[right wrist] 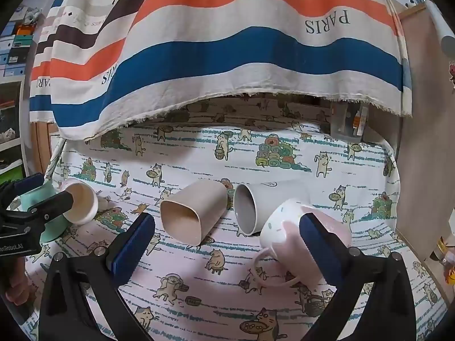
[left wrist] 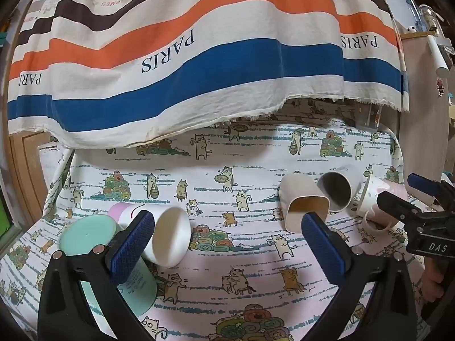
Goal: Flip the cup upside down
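- Right gripper (right wrist: pixel 226 244) wide open, nothing held; pink mug (right wrist: pixel 287 227) lying on its side against the right finger, handle nearest.
- Left gripper (left wrist: pixel 227 244) equally agape, empty (white cup (left wrist: pixel 170 236) just beyond its left finger).
- Best to straddle the mug's body, squeeze, then roll mouth-down.

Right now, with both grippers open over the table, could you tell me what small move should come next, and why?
Probably ease the left gripper left and close it on the white cup. That cup lies on its side beside the left finger, not between the fingers, and nothing is gripped yet.
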`<move>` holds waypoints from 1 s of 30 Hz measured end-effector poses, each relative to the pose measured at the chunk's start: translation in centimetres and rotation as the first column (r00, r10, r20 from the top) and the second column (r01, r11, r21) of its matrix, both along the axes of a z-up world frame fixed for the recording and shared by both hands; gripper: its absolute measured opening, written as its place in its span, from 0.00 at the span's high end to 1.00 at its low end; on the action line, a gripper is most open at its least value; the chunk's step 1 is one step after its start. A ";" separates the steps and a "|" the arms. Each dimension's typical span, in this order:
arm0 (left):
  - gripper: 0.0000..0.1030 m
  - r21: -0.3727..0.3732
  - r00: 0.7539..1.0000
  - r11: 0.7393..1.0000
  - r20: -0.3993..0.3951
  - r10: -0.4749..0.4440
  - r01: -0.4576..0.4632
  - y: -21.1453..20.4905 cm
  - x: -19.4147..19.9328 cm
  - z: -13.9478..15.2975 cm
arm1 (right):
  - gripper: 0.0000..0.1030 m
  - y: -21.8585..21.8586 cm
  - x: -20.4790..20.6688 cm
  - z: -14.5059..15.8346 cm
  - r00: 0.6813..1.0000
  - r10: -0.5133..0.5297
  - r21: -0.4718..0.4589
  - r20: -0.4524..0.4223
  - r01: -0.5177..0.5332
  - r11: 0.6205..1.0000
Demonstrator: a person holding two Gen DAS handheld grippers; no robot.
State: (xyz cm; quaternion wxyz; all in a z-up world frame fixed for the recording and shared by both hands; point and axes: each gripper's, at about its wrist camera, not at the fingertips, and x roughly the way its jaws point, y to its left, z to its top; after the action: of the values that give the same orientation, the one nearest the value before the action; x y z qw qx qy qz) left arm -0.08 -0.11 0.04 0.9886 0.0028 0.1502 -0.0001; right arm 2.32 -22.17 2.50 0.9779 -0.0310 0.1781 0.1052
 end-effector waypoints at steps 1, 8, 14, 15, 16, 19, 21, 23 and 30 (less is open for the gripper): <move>0.00 0.002 1.000 1.000 0.002 0.000 0.000 -0.1 0.0 -0.1 | 0.01 0.0 0.0 0.0 1.000 0.001 0.002 0.002 -0.001 1.000; 0.00 0.002 1.000 1.000 0.003 0.002 -0.002 -0.4 0.0 -0.1 | 0.01 0.0 0.0 0.0 1.000 0.006 0.007 0.020 -0.006 1.000; 0.00 0.001 1.000 1.000 0.002 -0.001 0.001 -0.2 0.1 -0.1 | 0.01 -0.1 0.2 0.0 1.000 -0.002 0.006 0.002 0.002 1.000; 0.00 0.001 1.000 1.000 0.001 -0.002 0.002 -0.2 0.1 -0.1 | 0.01 -0.1 0.2 0.0 1.000 -0.003 0.006 0.002 0.003 1.000; 0.00 -0.001 1.000 1.000 0.001 -0.003 0.003 -0.2 0.0 -0.1 | 0.01 -0.1 0.1 0.0 1.000 -0.003 0.006 0.002 0.003 1.000; 0.00 -0.002 1.000 1.000 0.000 -0.005 0.005 -0.2 0.0 0.0 | 0.01 -0.1 0.1 0.0 1.000 -0.002 0.006 0.003 0.002 1.000; 0.00 -0.002 1.000 1.000 0.001 -0.005 0.005 -0.1 0.0 0.0 | 0.01 -0.1 0.1 0.0 1.000 -0.003 0.005 0.003 0.003 1.000; 0.00 -0.001 1.000 1.000 -0.001 -0.003 0.003 -0.2 0.0 0.0 | 0.01 -0.1 0.1 0.0 1.000 -0.003 0.005 0.003 0.003 1.000; 0.00 0.000 1.000 1.000 -0.001 -0.001 0.001 -0.1 0.0 0.1 | 0.01 -0.1 0.1 0.0 1.000 -0.003 0.005 0.003 0.003 1.000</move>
State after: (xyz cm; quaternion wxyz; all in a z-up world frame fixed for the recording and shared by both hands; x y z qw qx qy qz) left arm -0.06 -0.17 0.13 0.9886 0.0030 0.1509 -0.0008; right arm 2.40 -22.25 2.53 0.9784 -0.0282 0.1764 0.1044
